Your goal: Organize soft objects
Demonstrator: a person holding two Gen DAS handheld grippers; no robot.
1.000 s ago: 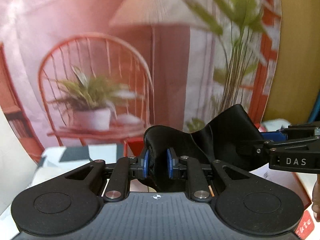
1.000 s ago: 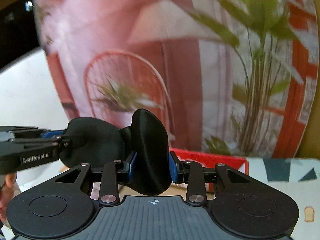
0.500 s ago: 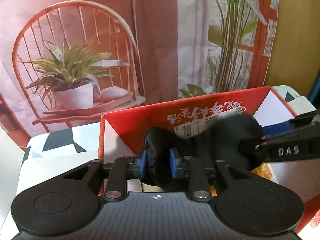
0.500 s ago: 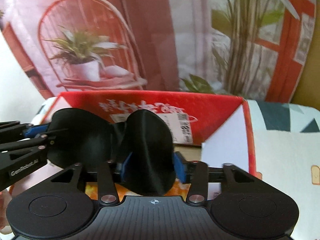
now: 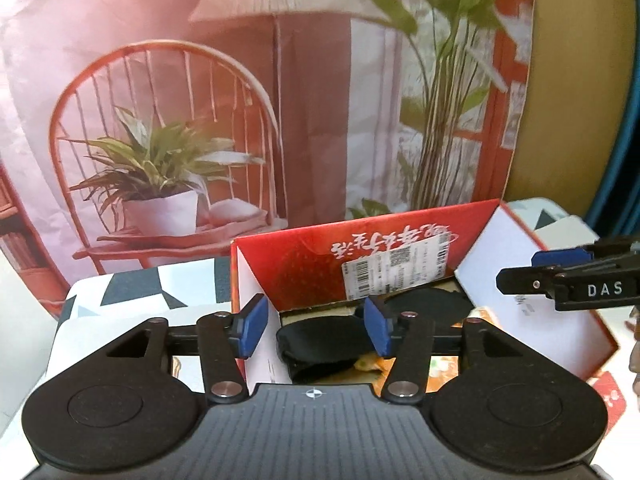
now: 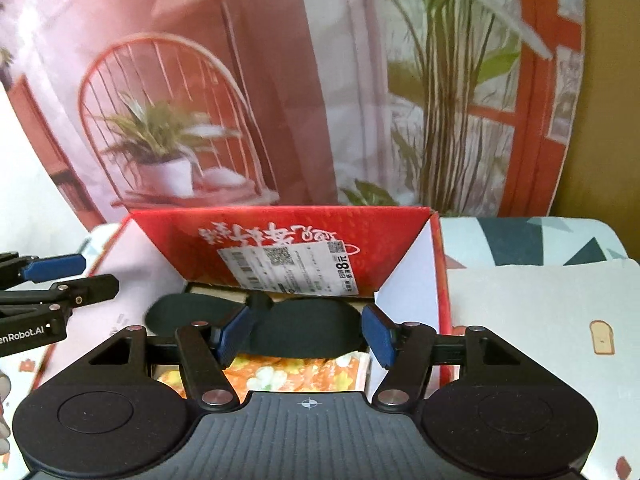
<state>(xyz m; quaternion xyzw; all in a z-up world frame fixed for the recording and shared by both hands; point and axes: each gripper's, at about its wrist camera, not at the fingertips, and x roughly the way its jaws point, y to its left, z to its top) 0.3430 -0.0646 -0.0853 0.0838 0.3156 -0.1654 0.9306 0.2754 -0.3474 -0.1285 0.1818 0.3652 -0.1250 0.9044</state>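
Note:
A black soft eye mask (image 5: 320, 338) (image 6: 304, 330) lies inside the open red cardboard box (image 5: 312, 264) (image 6: 280, 240), on top of an orange flowered cloth (image 6: 296, 374). My left gripper (image 5: 314, 330) is open and empty just above the mask's left end. My right gripper (image 6: 304, 336) is open and empty above its right lobe. Each gripper shows at the edge of the other's view, the right one (image 5: 568, 280) and the left one (image 6: 52, 280).
The box stands on a patterned tablecloth (image 6: 540, 300) with its white flaps (image 5: 504, 264) folded out. A printed backdrop (image 5: 240, 120) with a chair and plants hangs close behind the box. A wooden wall is at the far right.
Both grippers lowered the mask into the box, opened and let go. The mask now lies flat in the box. Both grippers have pulled back slightly.

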